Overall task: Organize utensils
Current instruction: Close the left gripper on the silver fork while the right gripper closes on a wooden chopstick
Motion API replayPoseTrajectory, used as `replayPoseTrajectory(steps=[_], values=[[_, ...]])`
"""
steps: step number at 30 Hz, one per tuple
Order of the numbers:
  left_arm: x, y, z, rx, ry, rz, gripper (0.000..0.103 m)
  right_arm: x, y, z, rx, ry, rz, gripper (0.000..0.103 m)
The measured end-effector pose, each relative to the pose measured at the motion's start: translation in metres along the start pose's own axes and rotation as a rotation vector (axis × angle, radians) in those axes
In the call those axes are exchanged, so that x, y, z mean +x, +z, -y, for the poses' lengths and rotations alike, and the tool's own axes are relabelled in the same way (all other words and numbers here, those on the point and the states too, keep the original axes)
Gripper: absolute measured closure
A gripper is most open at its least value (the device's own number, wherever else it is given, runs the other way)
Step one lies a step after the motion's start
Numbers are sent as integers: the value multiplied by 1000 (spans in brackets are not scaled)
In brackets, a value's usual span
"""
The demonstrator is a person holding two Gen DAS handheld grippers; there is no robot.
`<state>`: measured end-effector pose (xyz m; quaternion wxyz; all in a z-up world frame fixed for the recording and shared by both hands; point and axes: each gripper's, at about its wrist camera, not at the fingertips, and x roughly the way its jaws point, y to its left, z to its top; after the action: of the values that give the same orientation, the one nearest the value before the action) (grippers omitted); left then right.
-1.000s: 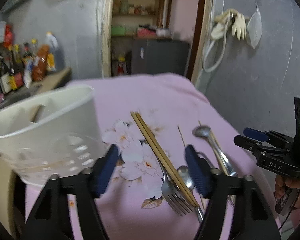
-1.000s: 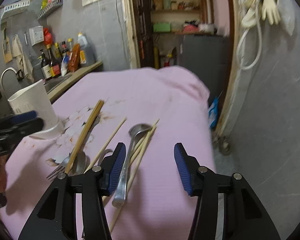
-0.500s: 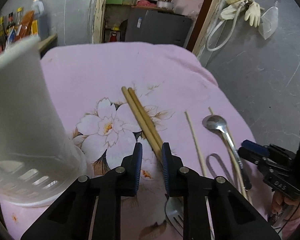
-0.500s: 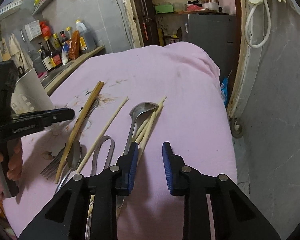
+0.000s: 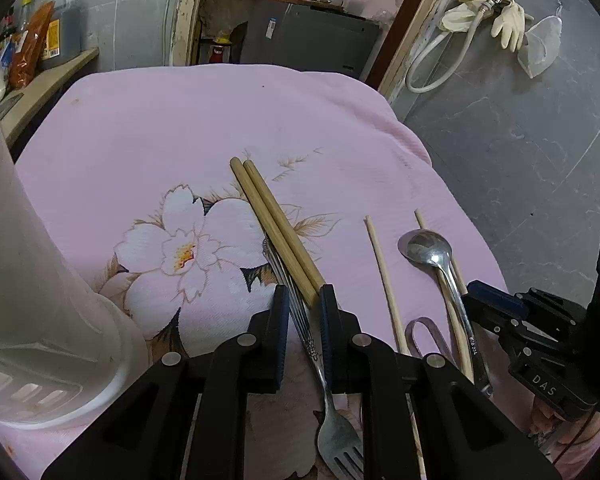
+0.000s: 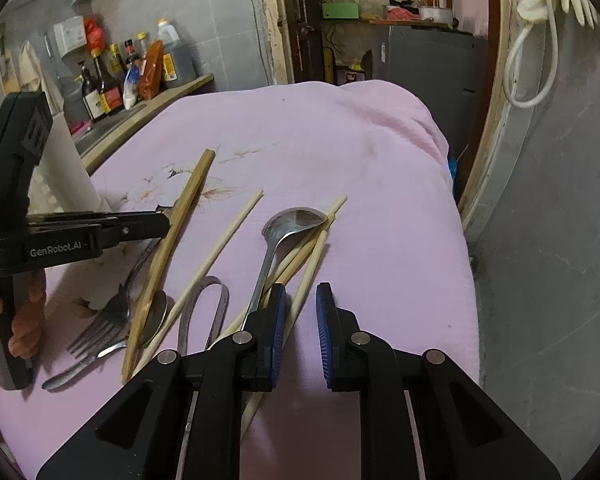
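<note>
i see the surface under a pink flowered cloth (image 5: 148, 128), with a white slotted plastic utensil holder (image 5: 40, 300) at its left. my left gripper (image 5: 304, 300) has just been closing, its fingers narrow around the brown wooden chopstick pair (image 5: 276, 224) and a steel fork (image 5: 332, 420). my right gripper (image 6: 301, 300) has just been closing too, fingers nearly together about a pale bamboo chopstick (image 6: 312, 264) beside the steel spoon (image 6: 284, 228).
</note>
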<state>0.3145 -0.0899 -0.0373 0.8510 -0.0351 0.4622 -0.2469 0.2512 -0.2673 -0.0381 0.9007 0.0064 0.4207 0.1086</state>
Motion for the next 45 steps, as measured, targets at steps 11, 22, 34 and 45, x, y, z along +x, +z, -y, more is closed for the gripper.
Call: replayPoseTrajectory(steps=[11,22,34,45], values=[[11,14,2,-55,-47,-45,91,-4,-2,-1,4,-2,-13,90],[-11,-8,-2,-119,-106,-45,103,-16,-13,1,14,17,1,99],[-35,-27,1,-90,-154,-29,102,-29,-32,-5,-1,19,-10,99],[-8,-11,-2,-73,-110,-109,90,-35,-45,-6,-22,15,-25,99]])
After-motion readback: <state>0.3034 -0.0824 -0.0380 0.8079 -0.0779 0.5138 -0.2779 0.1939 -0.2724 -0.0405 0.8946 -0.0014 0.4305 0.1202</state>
